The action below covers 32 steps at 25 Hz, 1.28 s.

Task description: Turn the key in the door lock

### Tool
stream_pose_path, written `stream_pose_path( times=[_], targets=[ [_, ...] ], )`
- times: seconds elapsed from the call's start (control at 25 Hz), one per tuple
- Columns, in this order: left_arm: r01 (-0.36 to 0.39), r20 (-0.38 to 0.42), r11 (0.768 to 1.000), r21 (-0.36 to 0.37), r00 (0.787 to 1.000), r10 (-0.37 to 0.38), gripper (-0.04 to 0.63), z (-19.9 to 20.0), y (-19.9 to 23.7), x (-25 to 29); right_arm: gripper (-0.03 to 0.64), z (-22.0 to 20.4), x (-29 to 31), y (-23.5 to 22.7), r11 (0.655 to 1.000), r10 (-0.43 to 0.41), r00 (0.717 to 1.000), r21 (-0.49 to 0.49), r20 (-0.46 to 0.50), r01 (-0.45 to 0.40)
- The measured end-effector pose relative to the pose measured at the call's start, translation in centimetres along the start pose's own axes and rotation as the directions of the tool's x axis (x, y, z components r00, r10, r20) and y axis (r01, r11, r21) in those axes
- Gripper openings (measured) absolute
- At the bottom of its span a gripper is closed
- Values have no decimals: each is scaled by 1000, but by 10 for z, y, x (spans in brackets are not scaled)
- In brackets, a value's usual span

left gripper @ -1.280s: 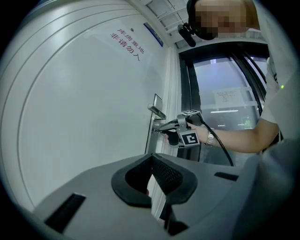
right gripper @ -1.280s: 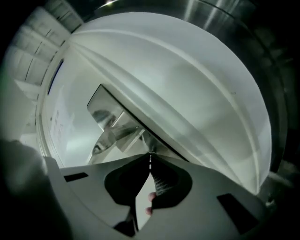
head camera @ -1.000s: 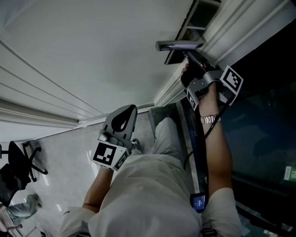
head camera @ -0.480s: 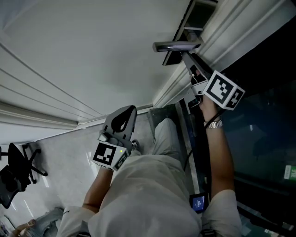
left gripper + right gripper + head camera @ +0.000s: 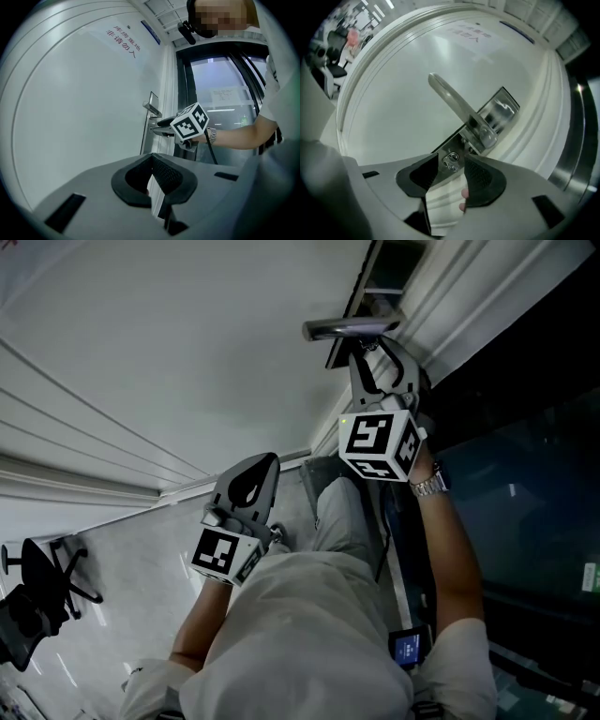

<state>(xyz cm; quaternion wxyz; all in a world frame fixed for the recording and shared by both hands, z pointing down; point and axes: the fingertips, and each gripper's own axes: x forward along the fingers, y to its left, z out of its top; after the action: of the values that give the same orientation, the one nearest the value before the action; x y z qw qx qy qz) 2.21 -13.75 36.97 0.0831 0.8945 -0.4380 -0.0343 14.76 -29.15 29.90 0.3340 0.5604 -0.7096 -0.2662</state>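
Head view: the right gripper (image 5: 380,367) is held under the door handle (image 5: 352,330), the left gripper (image 5: 253,476) well back; left gripper view: its fingers are pressed together, empty; right gripper view: the fingers, just opened wide, are aligned with the key (image 5: 450,161) dead ahead, untouched.

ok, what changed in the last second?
Right gripper rolled, its marker cube now facing the head camera, and drew back slightly. Its jaws have just been opening, letting go of the key, which sits between them untouched. Left gripper, door handle: unchanged.
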Motion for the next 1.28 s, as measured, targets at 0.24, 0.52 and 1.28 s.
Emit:
stream_pose_path(
  times=[0.24, 0.52, 1.28],
  targets=[
    [-1, -5, 1000, -2, 1000, 1, 3, -1, 6, -3, 167, -6, 11, -3, 969, -98, 994, -231, -52, 83],
    [-5, 2, 1000, -13, 1000, 5, 4, 0, 11, -5, 53, -8, 16, 2, 972, -89, 994, -222, -64, 73],
    [-21, -2, 1000, -18, 1000, 21, 3, -2, 17, -9, 14, -15, 17, -16, 560, 168, 982, 812, 82, -164]
  ],
)
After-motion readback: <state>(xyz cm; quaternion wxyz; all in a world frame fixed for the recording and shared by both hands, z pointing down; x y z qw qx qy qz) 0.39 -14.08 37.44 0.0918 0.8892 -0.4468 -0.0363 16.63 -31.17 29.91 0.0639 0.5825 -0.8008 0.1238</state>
